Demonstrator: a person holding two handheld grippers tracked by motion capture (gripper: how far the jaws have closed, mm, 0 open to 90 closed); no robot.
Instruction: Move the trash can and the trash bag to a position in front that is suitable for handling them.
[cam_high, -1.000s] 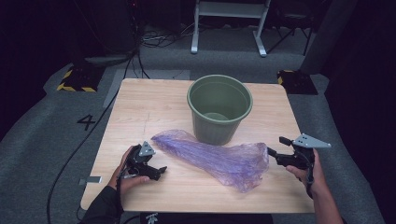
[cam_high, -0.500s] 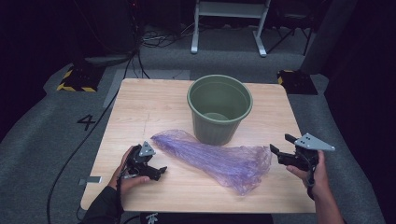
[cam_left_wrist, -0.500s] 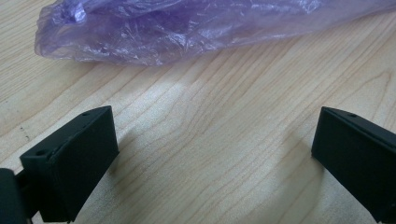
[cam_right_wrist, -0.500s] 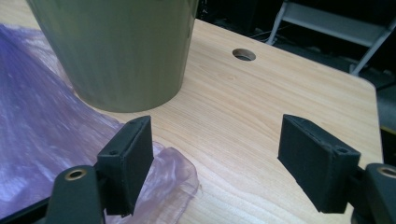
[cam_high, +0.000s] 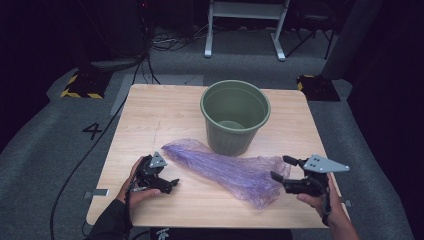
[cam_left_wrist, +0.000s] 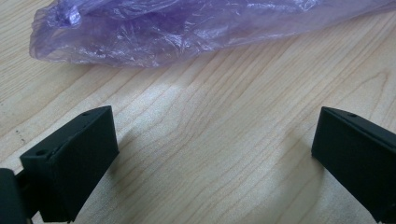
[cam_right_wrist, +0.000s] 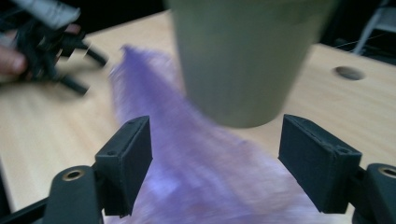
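Note:
A crumpled purple plastic bag (cam_high: 225, 170) lies flat across the front half of the wooden table (cam_high: 165, 115), just in front of an upright green bucket (cam_high: 235, 117). My left gripper (cam_high: 167, 179) rests on the table at the bag's narrow left end, open, with bare wood between its jaws (cam_left_wrist: 215, 135) and the bag (cam_left_wrist: 177, 28) just beyond them. My right gripper (cam_high: 280, 167) hovers at the bag's wide right end, open, pointing left. In its own view the bag (cam_right_wrist: 187, 158) lies blurred under my right gripper (cam_right_wrist: 215, 149), with the bucket (cam_right_wrist: 243, 56) behind.
The bucket looks empty inside. A round hole (cam_right_wrist: 348, 72) is in the tabletop to the right of the bucket in the right gripper view. The left gripper (cam_right_wrist: 60, 46) shows far off there. Cables and a stand's legs (cam_high: 245, 30) lie on the floor beyond the table.
My right gripper has moved left, from beside the table's right edge to the bag's wide end. The left gripper, bag and bucket have stayed put.

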